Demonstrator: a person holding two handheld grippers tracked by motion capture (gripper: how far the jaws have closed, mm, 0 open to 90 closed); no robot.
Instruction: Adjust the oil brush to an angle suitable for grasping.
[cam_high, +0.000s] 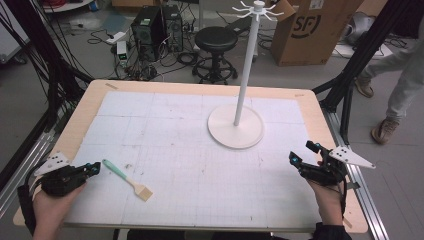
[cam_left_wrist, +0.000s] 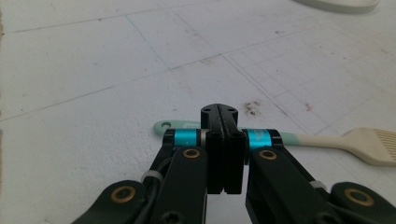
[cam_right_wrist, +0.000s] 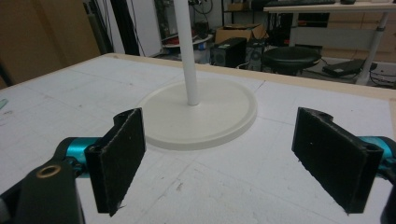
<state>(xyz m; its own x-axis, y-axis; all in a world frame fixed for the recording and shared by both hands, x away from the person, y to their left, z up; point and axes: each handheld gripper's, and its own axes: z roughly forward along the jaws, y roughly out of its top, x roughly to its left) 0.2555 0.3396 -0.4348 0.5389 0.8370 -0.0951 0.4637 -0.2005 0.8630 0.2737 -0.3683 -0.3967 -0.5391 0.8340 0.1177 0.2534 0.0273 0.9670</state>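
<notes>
On the near left of the table (cam_high: 90, 107), the left gripper (cam_high: 95, 168) rests low with its jaws pressed together, holding nothing. Just right of its tips lies a brush (cam_high: 127, 180), mint handle toward the gripper, bristles toward the near right; in the left gripper view the brush (cam_left_wrist: 327, 142) lies crosswise just beyond the closed jaws. At the near right, the right gripper (cam_high: 302, 154) has its jaws spread wide, empty, pointing at the white stand (cam_high: 236, 127) right of the table's centre, well apart from the brush.
</notes>
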